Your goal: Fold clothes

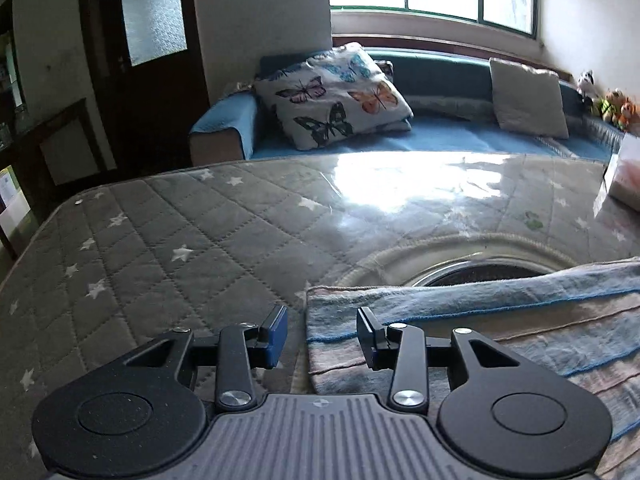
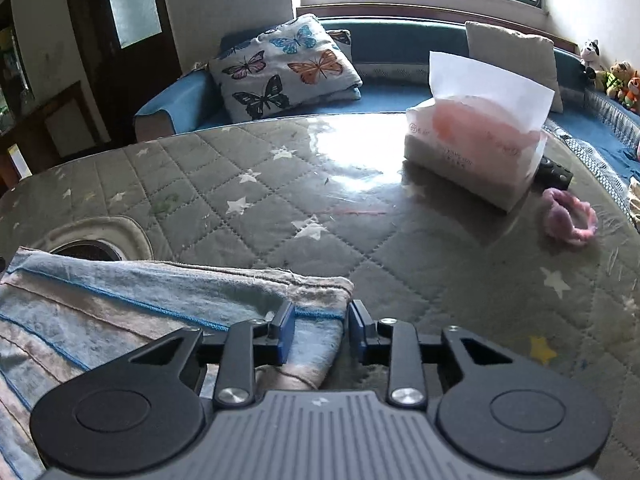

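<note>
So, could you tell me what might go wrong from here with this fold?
Both grippers are open, each straddling a side edge of the striped towel. The left gripper has mostly quilted cover between its fingers, so it could close on the cover instead of the towel. The right gripper may catch only one layer. The tissue pack could be swept if cloth swings forward.

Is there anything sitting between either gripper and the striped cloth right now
Nothing visible does. The left hand-held gripper straddles the striped cloth's left edge, the right hand-held gripper its right edge, both open.
</note>
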